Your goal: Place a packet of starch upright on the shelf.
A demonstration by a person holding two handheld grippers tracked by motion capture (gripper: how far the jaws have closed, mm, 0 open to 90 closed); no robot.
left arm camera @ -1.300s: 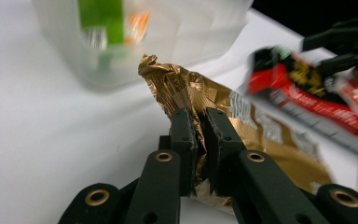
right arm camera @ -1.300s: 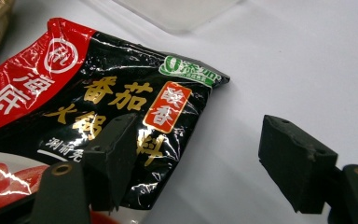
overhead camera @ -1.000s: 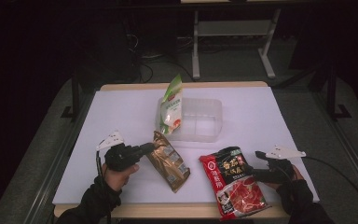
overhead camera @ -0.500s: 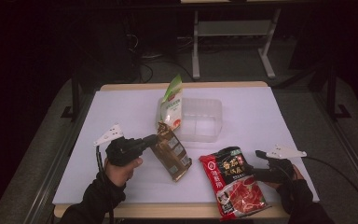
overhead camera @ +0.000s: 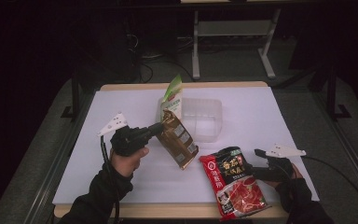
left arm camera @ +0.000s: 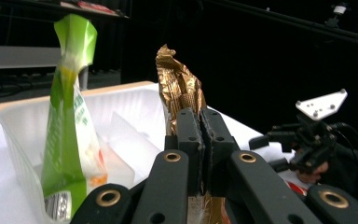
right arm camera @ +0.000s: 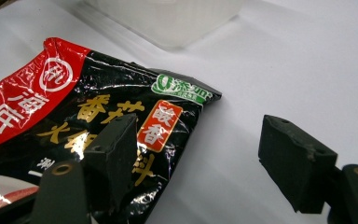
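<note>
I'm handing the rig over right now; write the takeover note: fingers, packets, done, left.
Left gripper: fingers shut on the top edge of the crinkled gold foil packet, held off the white table, next to the clear plastic tray.
Right gripper: fingers open, resting at the right edge of the red and black sauce packet, which lies flat near the table's front edge.
Done: the green and white snack packet stands in the tray's left end.
Left, most likely: set the gold packet in the tray, then pick up the red and black one.
</note>
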